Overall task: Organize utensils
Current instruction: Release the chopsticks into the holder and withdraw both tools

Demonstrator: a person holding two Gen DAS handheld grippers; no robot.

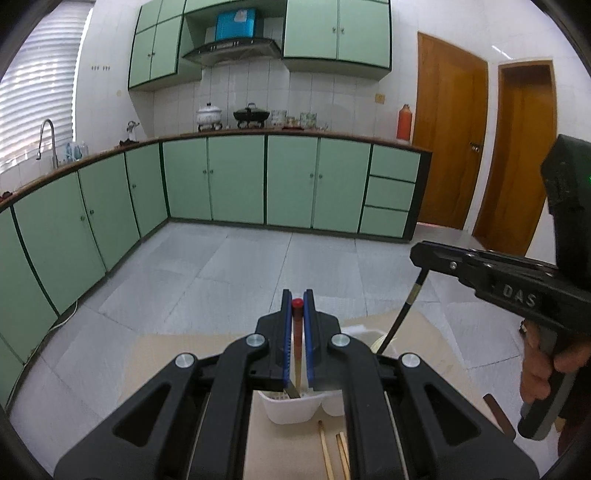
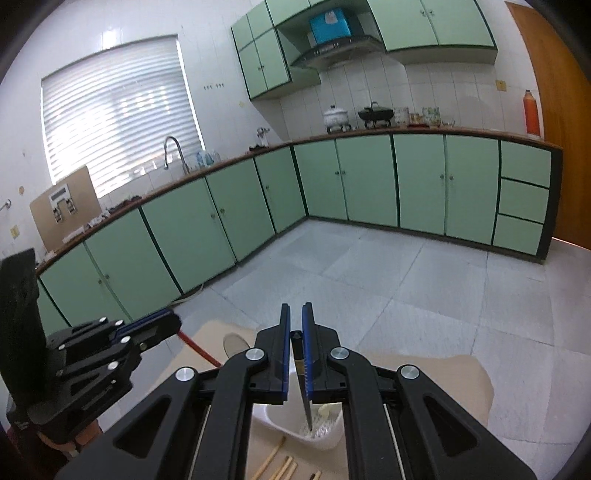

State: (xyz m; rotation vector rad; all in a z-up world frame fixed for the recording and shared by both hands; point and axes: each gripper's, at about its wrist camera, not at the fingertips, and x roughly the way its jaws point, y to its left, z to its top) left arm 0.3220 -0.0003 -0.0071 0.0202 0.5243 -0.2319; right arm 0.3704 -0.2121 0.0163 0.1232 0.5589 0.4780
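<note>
both hand-held grippers, left [image 1: 297, 301] and right [image 2: 296, 314], angled downward side by side, jaws clamped, a hand [image 1: 546, 373] on the right one's handle

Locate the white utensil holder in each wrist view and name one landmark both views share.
Left wrist: white utensil holder at bottom centre, just under the left gripper.
Right wrist: holder at bottom centre, under the right gripper, a black-handled utensil reaching into it.
Shared landmark: the blue box above the range hood.

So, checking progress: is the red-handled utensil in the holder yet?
Not yet: left gripper holds the red-handled utensil, tip at the white holder's rim.
</note>
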